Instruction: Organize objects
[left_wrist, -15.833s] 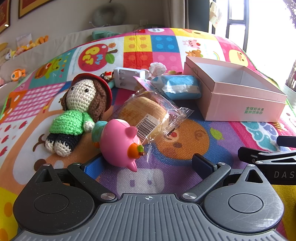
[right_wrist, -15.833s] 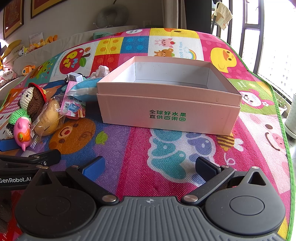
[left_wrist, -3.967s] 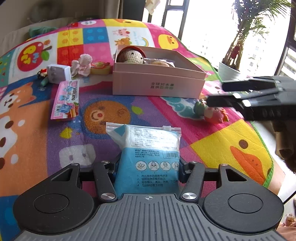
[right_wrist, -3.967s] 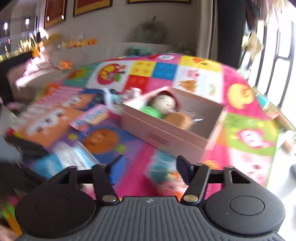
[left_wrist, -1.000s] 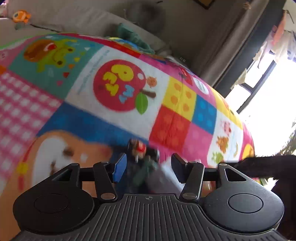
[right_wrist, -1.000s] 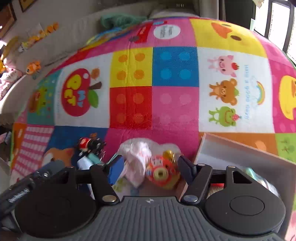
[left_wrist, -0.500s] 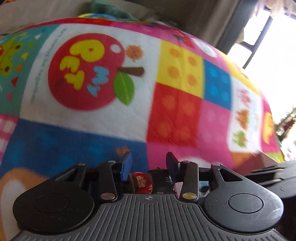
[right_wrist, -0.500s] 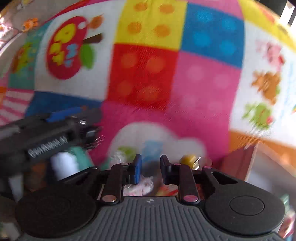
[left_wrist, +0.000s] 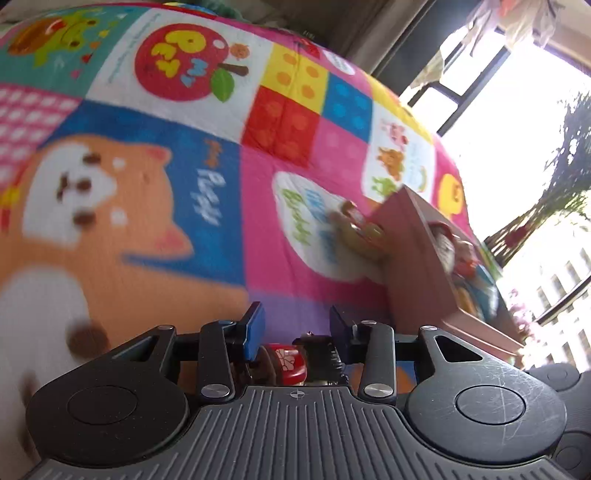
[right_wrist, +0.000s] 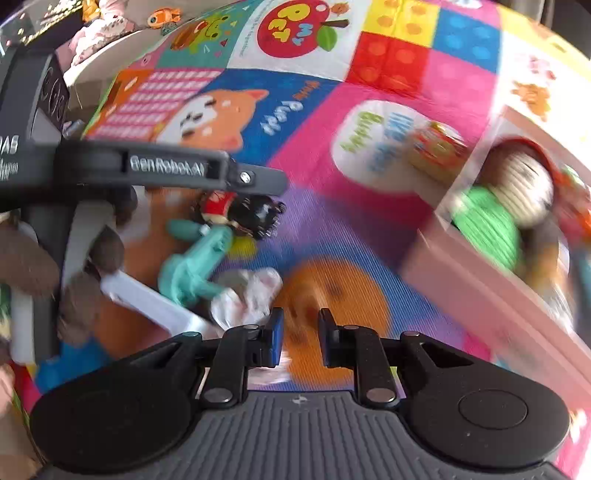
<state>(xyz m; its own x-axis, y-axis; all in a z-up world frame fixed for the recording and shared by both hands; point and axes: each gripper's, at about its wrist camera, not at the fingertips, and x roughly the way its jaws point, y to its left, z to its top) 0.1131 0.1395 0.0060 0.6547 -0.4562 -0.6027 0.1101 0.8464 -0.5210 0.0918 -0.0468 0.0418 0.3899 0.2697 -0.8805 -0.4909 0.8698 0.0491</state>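
My left claw (left_wrist: 295, 328) is closing, half shut around a small red-and-black toy (left_wrist: 291, 363) low between its fingers, the pink box (left_wrist: 417, 266) close on its right. My right claw (right_wrist: 298, 334) is closing, nearly shut; a crumpled white wrapper (right_wrist: 247, 299) touches its left finger, but whether it is gripped is unclear. Bare mat (right_wrist: 332, 236) lies ahead up to the box wall.

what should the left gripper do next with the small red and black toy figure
Probably lift it toward the pink cardboard box. The left gripper is closing its jaws with the small red and black toy figure between them, and the box sits close on the right.
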